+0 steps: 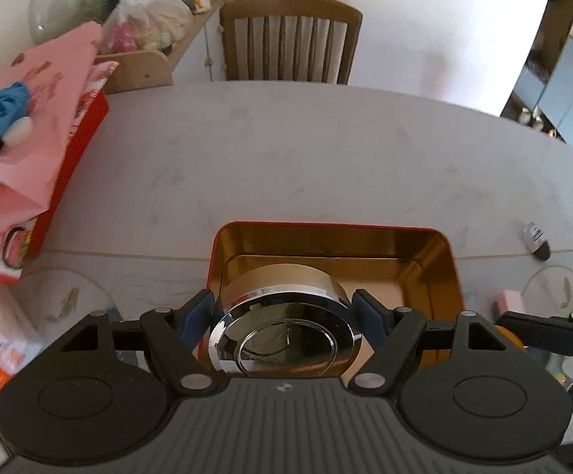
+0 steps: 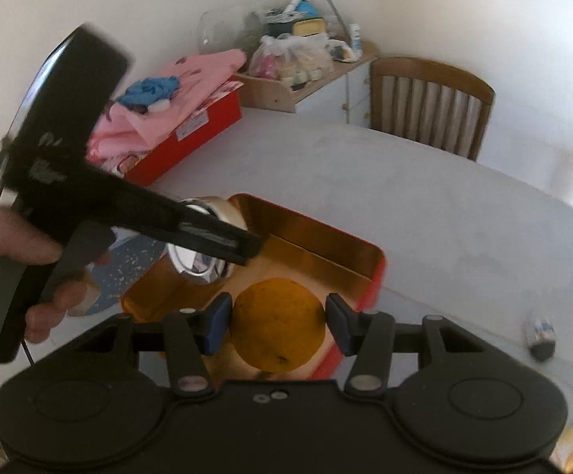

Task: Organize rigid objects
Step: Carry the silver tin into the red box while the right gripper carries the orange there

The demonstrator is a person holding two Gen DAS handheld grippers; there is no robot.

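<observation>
While over one tin | left gripper holds one chrome disc | right gripper holds one orange

Plain white walls all round, meeting in a corner. Brown wooden slat-backed chair pushed against the far edge of the pale grey rounded desk. Light wooden shelf unit with white drawers beside it, heaped with bags. Soft daylight, mild shadows. White cabinets through a doorway, right.
</observation>
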